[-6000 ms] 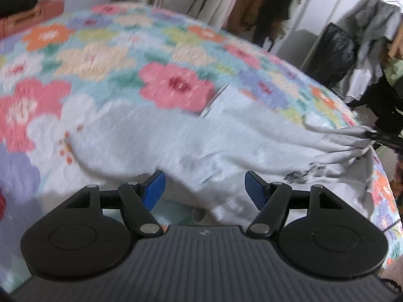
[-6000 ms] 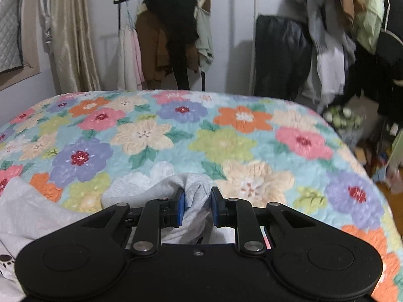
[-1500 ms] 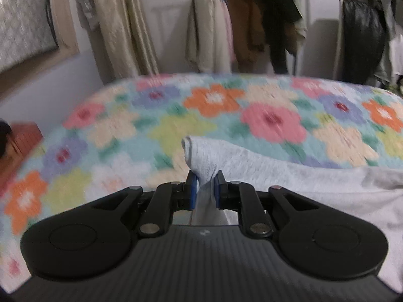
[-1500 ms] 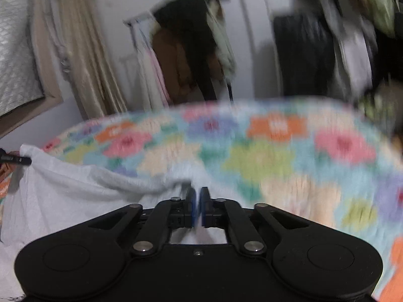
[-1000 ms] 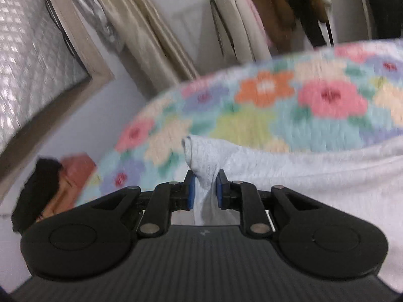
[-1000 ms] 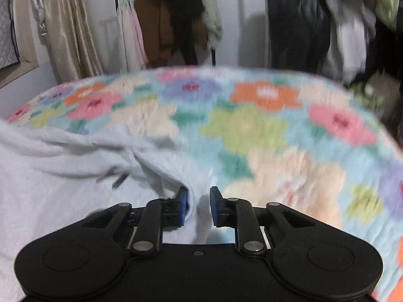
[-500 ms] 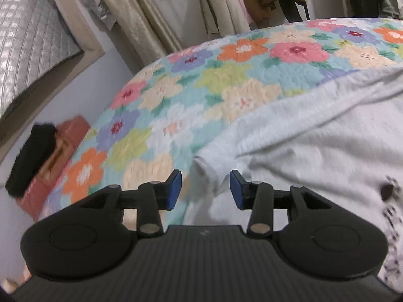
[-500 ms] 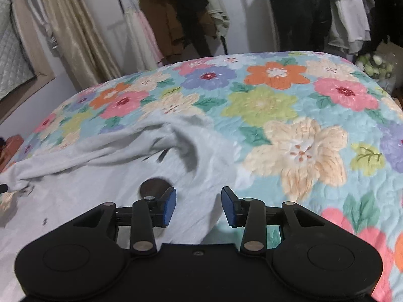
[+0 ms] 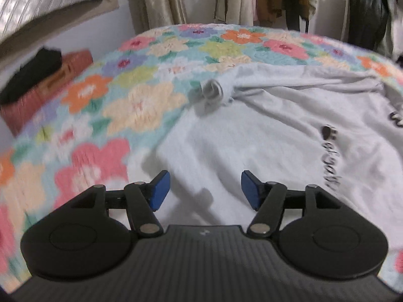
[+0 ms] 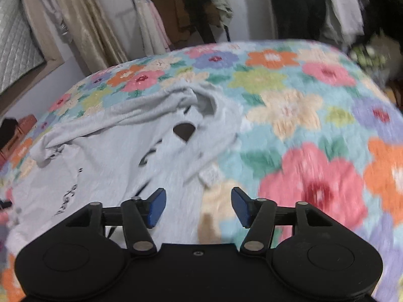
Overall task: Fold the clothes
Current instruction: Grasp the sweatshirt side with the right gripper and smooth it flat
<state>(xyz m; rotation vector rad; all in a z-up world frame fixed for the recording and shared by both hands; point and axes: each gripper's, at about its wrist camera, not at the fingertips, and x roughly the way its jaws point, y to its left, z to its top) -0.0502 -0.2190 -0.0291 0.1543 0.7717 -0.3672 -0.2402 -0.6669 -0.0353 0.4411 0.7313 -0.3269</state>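
Now both the left tongs (image 9: 204, 188) and right tongs (image 10: 199, 207) hover released above the grey shirt (image 9: 264, 130), spread on the floral bed (image 10: 314, 151) ready for folding.

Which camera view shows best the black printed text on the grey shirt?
The left wrist view. There the black printed text is nearer and larger on the grey shirt, with a paw mark above it. The right wrist view shows the print small, blurred, near the left edge.

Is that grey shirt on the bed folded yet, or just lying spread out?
Spread out, not folded. The grey shirt lies open and wrinkled across the floral bedspread, one sleeve bunched, its print showing.
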